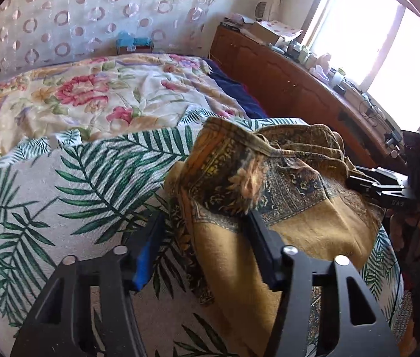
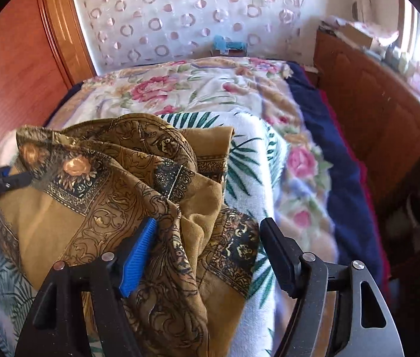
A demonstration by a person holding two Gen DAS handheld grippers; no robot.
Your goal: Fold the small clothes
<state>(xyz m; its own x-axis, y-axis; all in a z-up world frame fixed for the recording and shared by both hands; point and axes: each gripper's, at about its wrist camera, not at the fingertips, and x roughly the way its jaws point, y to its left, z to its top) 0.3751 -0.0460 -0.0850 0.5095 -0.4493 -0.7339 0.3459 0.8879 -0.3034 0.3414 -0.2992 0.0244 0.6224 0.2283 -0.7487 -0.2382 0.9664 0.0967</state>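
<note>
A mustard and dark paisley-patterned garment (image 1: 284, 202) lies bunched and partly folded over on a palm-leaf cloth (image 1: 70, 184) on the bed. It also shows in the right wrist view (image 2: 114, 190). My left gripper (image 1: 205, 223) is open at the garment's near left edge, with its right finger on the fabric. My right gripper (image 2: 210, 232) is open over the garment's right side, and fabric lies between its fingers. The right gripper also shows in the left wrist view (image 1: 358, 180) at the garment's far right edge. The left gripper appears at the left edge of the right wrist view (image 2: 28, 178).
A floral bedspread (image 1: 96, 95) covers the bed beyond the palm-leaf cloth (image 2: 248, 160). A wooden cabinet (image 1: 284, 80) with many small items runs along the right under a bright window (image 1: 388, 38). A wooden wardrobe (image 2: 22, 56) stands at the left. A patterned curtain (image 2: 186, 15) hangs behind.
</note>
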